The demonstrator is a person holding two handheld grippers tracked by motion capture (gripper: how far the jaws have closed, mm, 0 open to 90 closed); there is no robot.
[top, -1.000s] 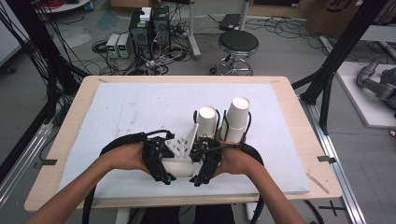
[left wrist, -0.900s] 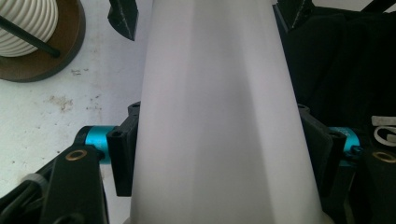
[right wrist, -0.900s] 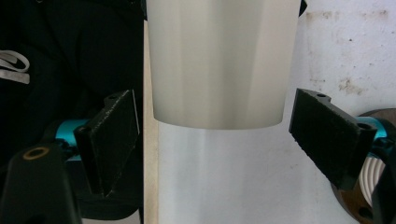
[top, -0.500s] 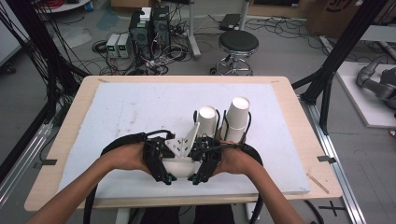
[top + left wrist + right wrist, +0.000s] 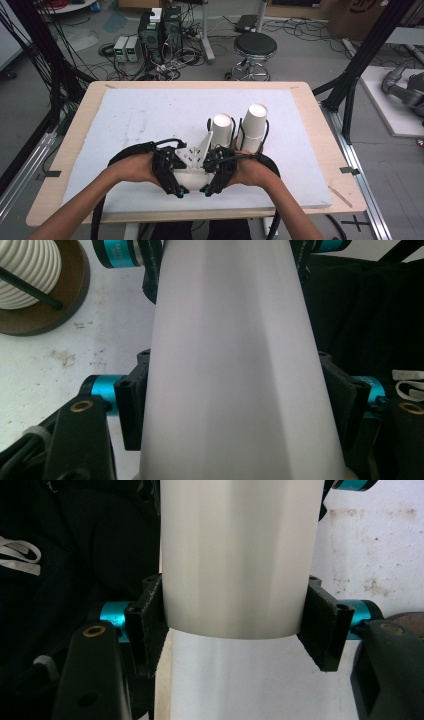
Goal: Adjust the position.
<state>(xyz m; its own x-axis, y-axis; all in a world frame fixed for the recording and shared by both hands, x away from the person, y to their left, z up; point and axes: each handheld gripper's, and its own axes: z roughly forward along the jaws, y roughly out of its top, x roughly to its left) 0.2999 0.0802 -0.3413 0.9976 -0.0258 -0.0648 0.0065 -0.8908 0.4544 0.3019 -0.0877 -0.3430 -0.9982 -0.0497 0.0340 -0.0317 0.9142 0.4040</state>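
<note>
Cups nested together lie on their side between the person's hands, low over the near edge of the white counter. The left tool is clamped tight on the wider outer cup; the right tool has just been closing and now pinches the inner cup with both pads pressed to its wall. By my reckoning they are mid-way through separating a stack (2 more upright stacks stand just beyond the hands). Next comes a straight pull apart, probably with a slight twist, without crushing the thin walls. No readable writing on the cups; the lettering on the teal rollers is too blurred.
</note>
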